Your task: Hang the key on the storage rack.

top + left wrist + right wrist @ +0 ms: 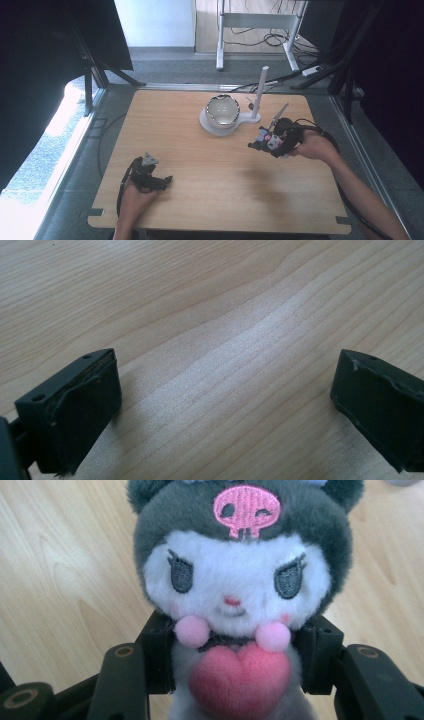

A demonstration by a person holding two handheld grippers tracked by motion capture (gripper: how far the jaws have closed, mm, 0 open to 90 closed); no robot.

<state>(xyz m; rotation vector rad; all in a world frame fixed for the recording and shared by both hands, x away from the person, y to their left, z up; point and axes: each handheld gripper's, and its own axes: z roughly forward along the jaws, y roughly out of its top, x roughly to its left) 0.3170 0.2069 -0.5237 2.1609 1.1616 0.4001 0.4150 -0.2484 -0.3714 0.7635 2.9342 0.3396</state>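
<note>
- My right gripper is clamped on a small plush toy, its jaws pressing the body from both sides just under the head; the grey hood with the pink skull and the pink heart face the right gripper view.
- From the high view the toy hangs above the wooden table, near the bowl and on its right side, not touching anything but my jaws.
- My left gripper rests low over bare wood at the near left, jaws wide apart with nothing between them.
- I judge the step in hand to be carrying the toy toward the bowl. To do it well I should keep the squeeze steady, since plush gives and can slip, and keep the toy high enough to pass the rim.
- I should also steer clear of the white post standing just right of the bowl.
- The bowl sits on a white base; its inside looks pale and, as far as I can tell, holds nothing.
</note>
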